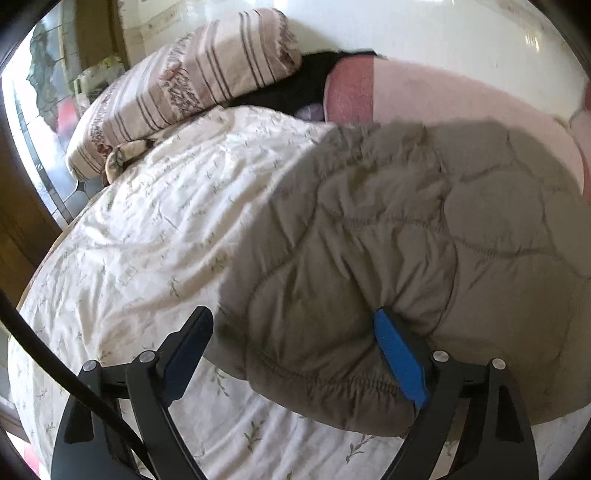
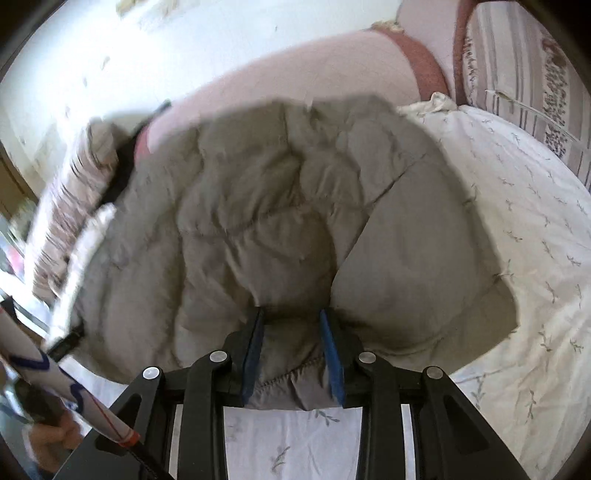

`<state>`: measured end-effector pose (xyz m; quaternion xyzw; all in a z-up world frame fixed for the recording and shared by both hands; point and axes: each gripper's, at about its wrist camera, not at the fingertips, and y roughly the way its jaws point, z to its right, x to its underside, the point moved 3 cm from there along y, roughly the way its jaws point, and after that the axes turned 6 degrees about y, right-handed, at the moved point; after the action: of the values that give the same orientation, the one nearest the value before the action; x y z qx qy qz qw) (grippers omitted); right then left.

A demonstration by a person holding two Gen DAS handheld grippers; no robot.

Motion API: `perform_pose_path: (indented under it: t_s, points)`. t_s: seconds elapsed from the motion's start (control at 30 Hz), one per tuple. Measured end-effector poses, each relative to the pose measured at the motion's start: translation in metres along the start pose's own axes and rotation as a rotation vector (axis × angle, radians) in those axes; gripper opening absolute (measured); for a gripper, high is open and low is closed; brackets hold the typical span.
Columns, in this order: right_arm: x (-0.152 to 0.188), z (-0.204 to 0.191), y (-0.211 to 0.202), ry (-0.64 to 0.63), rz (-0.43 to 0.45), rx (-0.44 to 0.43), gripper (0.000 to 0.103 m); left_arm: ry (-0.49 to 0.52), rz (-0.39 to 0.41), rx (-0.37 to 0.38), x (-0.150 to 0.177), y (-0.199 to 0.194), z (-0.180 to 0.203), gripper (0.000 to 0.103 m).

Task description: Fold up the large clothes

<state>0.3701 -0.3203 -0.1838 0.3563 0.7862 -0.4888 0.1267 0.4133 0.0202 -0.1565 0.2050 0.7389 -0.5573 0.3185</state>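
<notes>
1. Your right gripper [image 2: 293,354] is clamped on the near hem of the grey quilted jacket [image 2: 280,221]; the puffy fabric is bunched between its blue pads [image 2: 332,362], with the stitched edge hanging out below them.
2. Your left gripper [image 1: 295,354] stands wide apart. Its right blue pad [image 1: 400,363] lies against a fold of the same jacket [image 1: 388,240], while the left finger sits clear of the cloth over the bedspread, so nothing is pinched there.
3. The jacket lies spread on the white floral bedspread [image 1: 129,240], its near edge rounded and doubled over just ahead of both grippers. The right wrist view is blurred toward its left side.
4. At the lower left of the right wrist view, your hand [image 2: 48,439] grips a handle beside a white tube with blue markings [image 2: 55,373].
5. Beyond the jacket, a pink blanket [image 1: 461,99] with a darker red band runs across the bed.
6. Farther left, a striped pillow [image 1: 184,85] rests on the bedspread, with a dark garment [image 1: 295,88] tucked between it and the blanket.
7. A white wall [image 1: 406,26] closes the far side.
</notes>
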Motion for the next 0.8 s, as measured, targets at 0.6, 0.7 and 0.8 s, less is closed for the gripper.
perform_pose_path:
  t_s: [0.6,0.7,0.8]
  points:
    - [-0.016,0.058,-0.014,0.224,0.06,0.048,0.035,0.023,0.055,-0.059,0.001,-0.002,0.008,0.088]
    - [-0.016,0.056,-0.008,0.213,0.049,0.062,0.035,0.037,0.062,-0.067,0.0,0.001,0.012,0.088]
    - [-0.015,0.054,-0.002,0.203,0.039,0.081,0.035,0.043,0.063,-0.064,0.0,0.003,0.014,0.088]
